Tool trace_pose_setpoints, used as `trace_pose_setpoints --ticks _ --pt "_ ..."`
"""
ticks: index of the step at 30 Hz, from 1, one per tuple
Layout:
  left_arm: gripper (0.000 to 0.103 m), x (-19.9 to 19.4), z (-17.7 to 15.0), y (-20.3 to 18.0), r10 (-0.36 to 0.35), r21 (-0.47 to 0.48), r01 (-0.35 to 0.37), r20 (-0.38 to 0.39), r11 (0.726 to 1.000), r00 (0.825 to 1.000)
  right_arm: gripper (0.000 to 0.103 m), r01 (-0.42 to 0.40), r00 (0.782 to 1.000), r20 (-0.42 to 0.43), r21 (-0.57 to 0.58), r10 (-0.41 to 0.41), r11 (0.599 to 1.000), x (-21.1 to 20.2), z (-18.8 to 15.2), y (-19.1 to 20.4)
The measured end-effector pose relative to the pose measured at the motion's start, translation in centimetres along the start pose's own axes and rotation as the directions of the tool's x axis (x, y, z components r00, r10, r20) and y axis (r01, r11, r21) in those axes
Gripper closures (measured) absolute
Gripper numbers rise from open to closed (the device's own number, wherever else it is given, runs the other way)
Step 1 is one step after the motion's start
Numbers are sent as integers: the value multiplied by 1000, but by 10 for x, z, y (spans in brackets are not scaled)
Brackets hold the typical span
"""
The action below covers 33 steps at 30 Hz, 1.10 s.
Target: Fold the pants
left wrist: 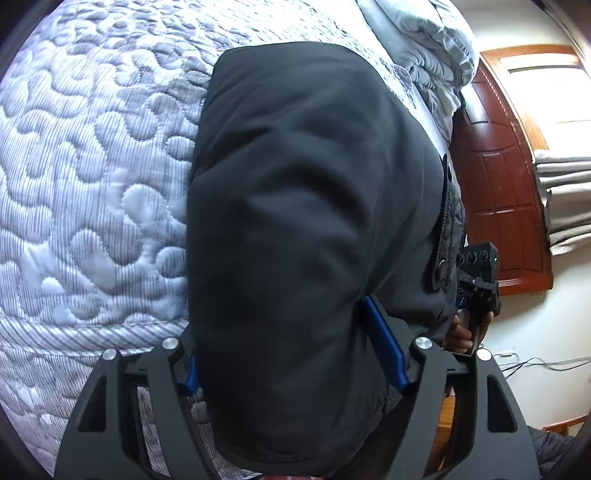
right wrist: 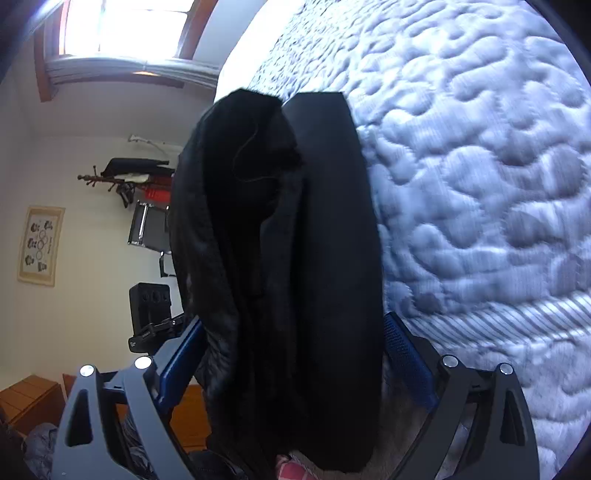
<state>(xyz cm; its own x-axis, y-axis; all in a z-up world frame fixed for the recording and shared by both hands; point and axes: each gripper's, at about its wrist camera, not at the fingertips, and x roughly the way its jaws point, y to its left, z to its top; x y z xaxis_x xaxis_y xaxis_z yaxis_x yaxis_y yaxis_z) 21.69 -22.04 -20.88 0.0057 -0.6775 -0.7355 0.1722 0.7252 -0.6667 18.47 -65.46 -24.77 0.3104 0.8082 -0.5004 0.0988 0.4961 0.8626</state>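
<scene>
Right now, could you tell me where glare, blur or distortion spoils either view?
Left wrist: fisheye bends the mattress; the window is blown out. Right wrist: the window glares white, the pants are near-black with folds lost, and the mattress looks slightly smeared.

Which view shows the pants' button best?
The left wrist view: the button sits on the waistband edge of the dark pants, facing the camera. In the right wrist view the pants show only bunched, shadowed folds; no button is visible.
</scene>
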Motion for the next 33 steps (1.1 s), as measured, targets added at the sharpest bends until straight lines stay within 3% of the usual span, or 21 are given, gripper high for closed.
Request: trace_pose_setpoints --ticks 9,12,19,33 --pt "28 10 8 -8 -2 7 2 -5 1000 1000 11 -13 1000 -3 -13 13 1000 6 4 5" --pt "33 13 9 -9 -7 14 7 0 1000 1000 17 -12 1000 7 -13 12 1000 4 3 2" --pt "42 13 12 -18 -5 32 4 13 999 1000 45 -15 999 49 -18 15 1000 -9 -8 -4" --pt "53 7 9 -3 -72 26 71 50 997 996 58 52 995 92 -78 -45 996 -13 -16 40"
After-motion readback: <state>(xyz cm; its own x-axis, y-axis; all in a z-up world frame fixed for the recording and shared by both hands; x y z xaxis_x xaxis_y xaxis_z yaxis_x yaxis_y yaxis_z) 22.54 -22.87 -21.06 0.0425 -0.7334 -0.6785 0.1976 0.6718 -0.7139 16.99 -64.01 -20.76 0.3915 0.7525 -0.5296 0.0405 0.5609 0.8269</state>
